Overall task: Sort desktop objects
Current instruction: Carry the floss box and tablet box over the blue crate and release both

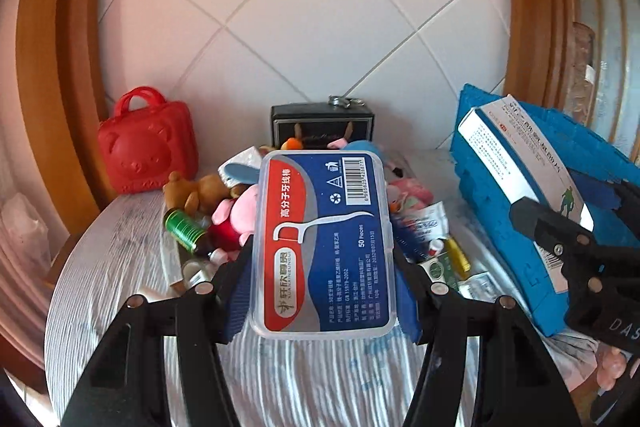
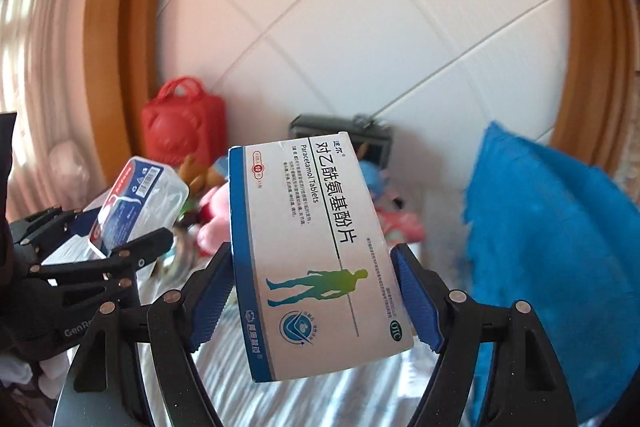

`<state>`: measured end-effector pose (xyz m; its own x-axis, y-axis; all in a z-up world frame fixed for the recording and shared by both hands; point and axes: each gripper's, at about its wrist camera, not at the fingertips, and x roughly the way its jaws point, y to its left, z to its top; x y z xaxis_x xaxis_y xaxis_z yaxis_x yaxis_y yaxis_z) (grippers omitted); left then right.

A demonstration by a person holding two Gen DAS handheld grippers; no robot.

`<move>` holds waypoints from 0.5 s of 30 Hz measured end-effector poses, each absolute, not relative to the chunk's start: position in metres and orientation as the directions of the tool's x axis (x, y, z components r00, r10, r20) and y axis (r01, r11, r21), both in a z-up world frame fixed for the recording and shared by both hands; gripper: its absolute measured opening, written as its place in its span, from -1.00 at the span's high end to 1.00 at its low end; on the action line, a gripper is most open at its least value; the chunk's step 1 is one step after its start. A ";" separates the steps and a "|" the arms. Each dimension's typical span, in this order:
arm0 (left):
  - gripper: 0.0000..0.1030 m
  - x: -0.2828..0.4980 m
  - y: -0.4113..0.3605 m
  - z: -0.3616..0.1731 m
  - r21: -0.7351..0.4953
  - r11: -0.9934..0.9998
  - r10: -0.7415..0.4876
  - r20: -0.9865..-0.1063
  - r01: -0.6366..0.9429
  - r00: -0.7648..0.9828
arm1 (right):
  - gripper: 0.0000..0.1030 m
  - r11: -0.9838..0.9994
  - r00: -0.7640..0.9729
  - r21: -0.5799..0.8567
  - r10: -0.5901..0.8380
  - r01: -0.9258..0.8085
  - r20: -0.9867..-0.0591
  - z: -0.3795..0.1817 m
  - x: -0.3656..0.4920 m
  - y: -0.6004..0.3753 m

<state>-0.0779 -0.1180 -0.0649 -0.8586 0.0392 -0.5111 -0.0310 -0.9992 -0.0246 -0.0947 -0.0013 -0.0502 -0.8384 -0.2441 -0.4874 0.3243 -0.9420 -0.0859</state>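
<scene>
Clear-plastic dental floss pick box (image 1: 324, 243) is clamped in the left gripper (image 1: 324, 267), held above the table (image 1: 120, 267) clutter. Right gripper (image 2: 316, 287) is clamped on the paracetamol tablet box (image 2: 316, 247), near the blue basket (image 2: 552, 247). Risk: the carton sits tilted between the pads and could twist out; the smooth plastic case may slip.

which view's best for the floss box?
Left wrist: the floss box fills the centre, label facing the camera, clamped in the left gripper. Right wrist shows it small at the left edge, angled, partly hidden by a finger.
</scene>
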 end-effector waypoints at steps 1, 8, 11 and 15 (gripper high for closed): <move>-0.14 -0.079 -0.110 -0.061 -0.025 -0.998 0.057 -0.502 -0.051 -0.863 | -0.51 -0.952 -0.857 -0.093 -0.217 0.292 -0.467 -0.041 -0.091 0.009; -0.14 -0.091 -0.009 -0.021 -0.009 -0.976 0.200 -0.429 -0.217 -0.881 | -0.51 -0.989 -0.945 -0.116 -0.049 0.091 -0.323 0.012 -0.069 0.100; -0.14 -0.098 0.044 -0.006 -0.021 -0.965 0.248 -0.404 -0.262 -0.880 | -0.51 -0.993 -0.955 -0.117 0.015 0.020 -0.296 0.023 -0.069 0.149; -0.14 -0.108 0.123 0.015 -0.030 -0.954 0.287 -0.391 -0.300 -0.874 | -0.51 -0.992 -0.955 -0.113 0.081 -0.050 -0.284 0.024 -0.081 0.225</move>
